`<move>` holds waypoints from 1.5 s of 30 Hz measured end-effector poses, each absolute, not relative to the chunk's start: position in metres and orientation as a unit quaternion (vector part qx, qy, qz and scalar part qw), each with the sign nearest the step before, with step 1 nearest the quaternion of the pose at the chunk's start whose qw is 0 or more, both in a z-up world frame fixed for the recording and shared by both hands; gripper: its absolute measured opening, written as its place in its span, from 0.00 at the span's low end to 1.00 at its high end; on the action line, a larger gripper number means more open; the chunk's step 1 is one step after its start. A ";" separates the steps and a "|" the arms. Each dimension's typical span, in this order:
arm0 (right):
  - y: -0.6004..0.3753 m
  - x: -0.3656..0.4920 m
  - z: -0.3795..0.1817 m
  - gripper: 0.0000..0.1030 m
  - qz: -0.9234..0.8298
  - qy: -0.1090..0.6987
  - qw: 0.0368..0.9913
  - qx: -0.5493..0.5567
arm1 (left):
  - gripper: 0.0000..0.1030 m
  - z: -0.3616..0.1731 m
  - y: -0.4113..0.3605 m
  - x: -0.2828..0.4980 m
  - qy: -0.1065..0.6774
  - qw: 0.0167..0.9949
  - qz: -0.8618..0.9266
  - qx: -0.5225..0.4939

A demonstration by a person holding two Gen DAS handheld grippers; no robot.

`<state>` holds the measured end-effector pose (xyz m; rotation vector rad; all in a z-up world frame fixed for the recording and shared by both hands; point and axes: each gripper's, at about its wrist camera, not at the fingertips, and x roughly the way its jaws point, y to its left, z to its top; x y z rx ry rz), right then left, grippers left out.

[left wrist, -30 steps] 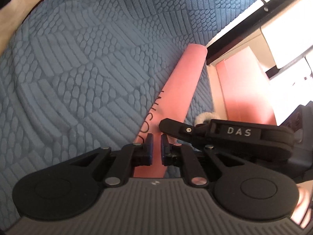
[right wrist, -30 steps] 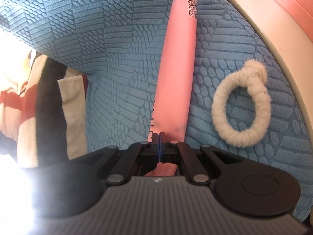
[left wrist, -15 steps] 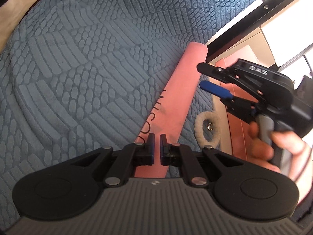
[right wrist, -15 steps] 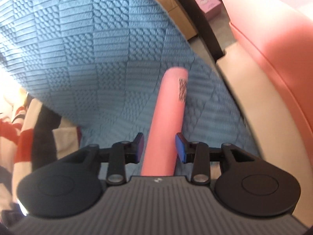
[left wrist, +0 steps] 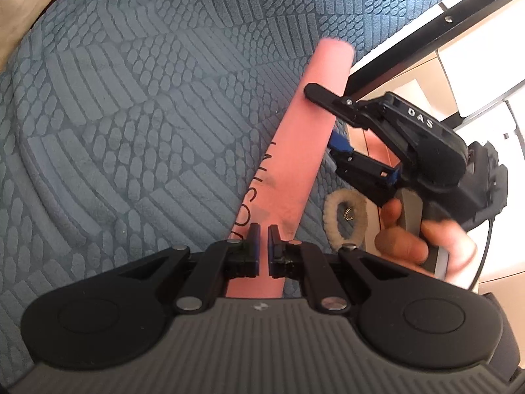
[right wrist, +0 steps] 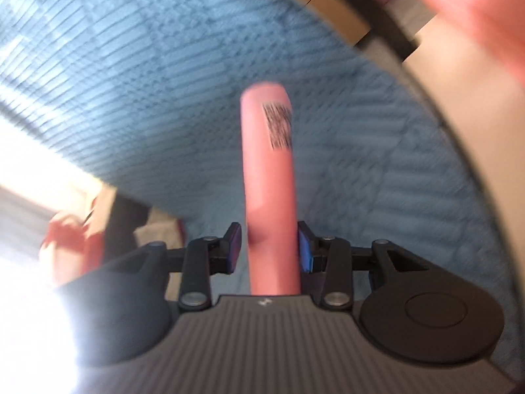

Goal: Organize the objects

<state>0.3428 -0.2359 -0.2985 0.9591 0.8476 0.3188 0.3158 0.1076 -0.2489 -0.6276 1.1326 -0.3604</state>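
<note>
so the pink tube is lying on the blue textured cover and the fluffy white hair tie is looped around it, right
Not quite. The pink tube does lie on the blue textured cover, but the fluffy white hair tie is not looped around it: it lies flat on the cover beside the tube, apart from it. The left wrist view shows this.

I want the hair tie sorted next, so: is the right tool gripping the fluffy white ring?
No: the fluffy white ring lies on the blue cover.
</note>
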 end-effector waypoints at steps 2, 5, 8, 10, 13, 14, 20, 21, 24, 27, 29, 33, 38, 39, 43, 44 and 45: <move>-0.228 0.341 -0.298 0.37 0.173 0.407 0.785 0.433 | 0.08 -0.249 0.108 0.316 0.524 0.782 -0.167 -0.294; -0.221 0.339 -0.295 0.37 0.197 0.409 0.793 0.406 | 0.08 -0.249 0.108 0.315 0.524 0.782 -0.167 -0.294; -0.217 0.333 -0.287 0.29 0.214 0.402 0.798 0.395 | 0.08 -0.250 0.110 0.315 0.525 0.778 -0.166 -0.303; -0.211 0.324 -0.276 0.26 0.228 0.394 0.808 0.374 | 0.08 -0.252 0.112 0.314 0.525 0.774 -0.165 -0.314; -0.196 0.313 -0.258 0.21 0.253 0.382 0.834 0.308 | 0.08 -0.254 0.115 0.314 0.526 0.768 -0.164 -0.327; -0.192 0.308 -0.253 0.20 0.258 0.379 0.841 0.287 | 0.08 -0.255 0.115 0.314 0.526 0.767 -0.163 -0.329; -0.170 0.276 -0.236 0.17 0.262 0.356 0.876 0.193 | 0.08 -0.255 0.116 0.311 0.527 0.765 -0.161 -0.335; -0.172 0.269 -0.237 0.16 0.262 0.350 0.882 0.178 | 0.08 -0.255 0.118 0.312 0.527 0.763 -0.160 -0.339; -0.174 0.248 -0.235 0.16 0.261 0.326 0.898 0.140 | 0.08 -0.257 0.121 0.311 0.528 0.755 -0.158 -0.356; -0.166 0.230 -0.233 0.15 0.263 0.303 0.912 0.084 | 0.08 -0.263 0.127 0.314 0.530 0.741 -0.154 -0.382; -0.157 0.218 -0.233 0.15 0.268 0.286 0.919 0.037 | 0.08 -0.266 0.130 0.314 0.531 0.733 -0.152 -0.397; -0.140 0.199 -0.236 0.15 0.261 0.258 0.929 -0.048 | 0.08 -0.271 0.136 0.313 0.533 0.719 -0.149 -0.420; -0.125 0.182 -0.243 0.15 0.259 0.229 0.931 -0.121 | 0.08 -0.274 0.141 0.311 0.536 0.709 -0.143 -0.436; -0.124 0.181 -0.244 0.15 0.259 0.226 0.930 -0.129 | 0.08 -0.276 0.141 0.314 0.536 0.707 -0.143 -0.439; -0.119 0.176 -0.247 0.15 0.262 0.218 0.927 -0.159 | 0.10 -0.266 0.148 0.311 0.527 0.718 -0.131 -0.436; -0.117 0.173 -0.248 0.15 0.263 0.214 0.925 -0.172 | 0.14 -0.262 0.152 0.310 0.524 0.725 -0.123 -0.430; -0.113 0.170 -0.250 0.15 0.263 0.208 0.923 -0.189 | 0.18 -0.259 0.155 0.308 0.522 0.730 -0.114 -0.426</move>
